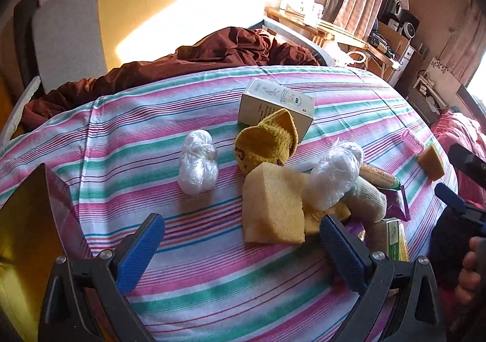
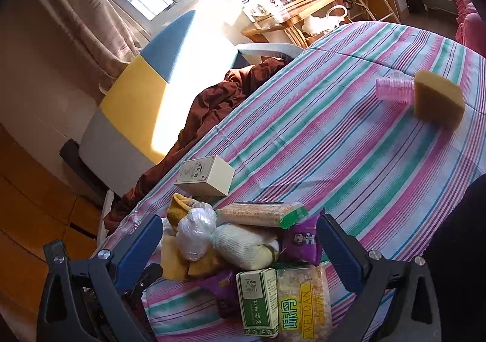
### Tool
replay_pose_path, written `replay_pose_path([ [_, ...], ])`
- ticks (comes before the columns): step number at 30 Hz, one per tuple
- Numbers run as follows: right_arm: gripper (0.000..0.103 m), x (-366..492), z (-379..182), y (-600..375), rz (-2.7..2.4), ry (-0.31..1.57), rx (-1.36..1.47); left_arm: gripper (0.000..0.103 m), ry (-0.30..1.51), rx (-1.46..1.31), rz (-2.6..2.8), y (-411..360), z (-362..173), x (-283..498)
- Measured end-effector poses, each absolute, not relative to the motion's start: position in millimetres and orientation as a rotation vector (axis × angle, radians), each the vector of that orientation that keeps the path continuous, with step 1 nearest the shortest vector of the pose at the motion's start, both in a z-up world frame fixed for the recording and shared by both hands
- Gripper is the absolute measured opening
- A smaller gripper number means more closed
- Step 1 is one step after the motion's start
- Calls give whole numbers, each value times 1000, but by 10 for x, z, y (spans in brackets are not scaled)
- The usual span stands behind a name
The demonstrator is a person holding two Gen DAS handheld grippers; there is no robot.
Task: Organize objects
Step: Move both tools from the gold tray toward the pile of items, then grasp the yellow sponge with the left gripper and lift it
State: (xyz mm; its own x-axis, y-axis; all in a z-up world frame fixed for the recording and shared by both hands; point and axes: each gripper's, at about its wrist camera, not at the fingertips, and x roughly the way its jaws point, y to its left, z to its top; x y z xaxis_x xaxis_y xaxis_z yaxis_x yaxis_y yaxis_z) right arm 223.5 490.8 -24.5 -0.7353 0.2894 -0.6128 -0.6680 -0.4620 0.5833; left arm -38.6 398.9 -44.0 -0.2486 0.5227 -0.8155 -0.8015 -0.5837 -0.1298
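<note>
Across lower centre of striped bedsheet [image 1: 212, 266]: sponge [image 1: 272, 205], socks, snack packets clustered, likely gathered for sorting. Left gripper [image 1: 241, 248] and right gripper [image 2: 240, 254] both empty, jaws spread wide. Stray sponge [image 2: 439, 103] upper right.

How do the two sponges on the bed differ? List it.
The near sponge lies in the clutter, touching the wrapped bundle; the far sponge sits apart from that pile, beside the pink roller. The near sponge looks paler, the far sponge browner. Both are blocky and rest on the striped sheet.

free: striped cloth [image 2: 319, 129] — open middle | blocked: clutter pile [image 2: 243, 238] — near edge
</note>
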Motion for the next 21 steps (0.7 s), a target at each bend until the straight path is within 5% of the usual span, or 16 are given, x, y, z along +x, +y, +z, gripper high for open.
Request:
replay_pose_path([
  [7,103,2217,-267,4918,2198,1159,-599,90,412,-1159,1928,4331,-648,-505],
  [9,103,2215,-272,4924,2195,1160,-600,77,419,-1190,1917,4380,-749,-545],
  [11,103,2213,-278,4927,2191,1160,-603,47,385,-1247,1868,4380,-861,-605],
  [13,103,2205,-282,4932,2187,1158,-607,36,288,-1299,1809,4304,-932,-645],
  [21,103,2198,-309,4951,2161,1150,-628,36,372,-1190,1875,3938,-885,-251],
])
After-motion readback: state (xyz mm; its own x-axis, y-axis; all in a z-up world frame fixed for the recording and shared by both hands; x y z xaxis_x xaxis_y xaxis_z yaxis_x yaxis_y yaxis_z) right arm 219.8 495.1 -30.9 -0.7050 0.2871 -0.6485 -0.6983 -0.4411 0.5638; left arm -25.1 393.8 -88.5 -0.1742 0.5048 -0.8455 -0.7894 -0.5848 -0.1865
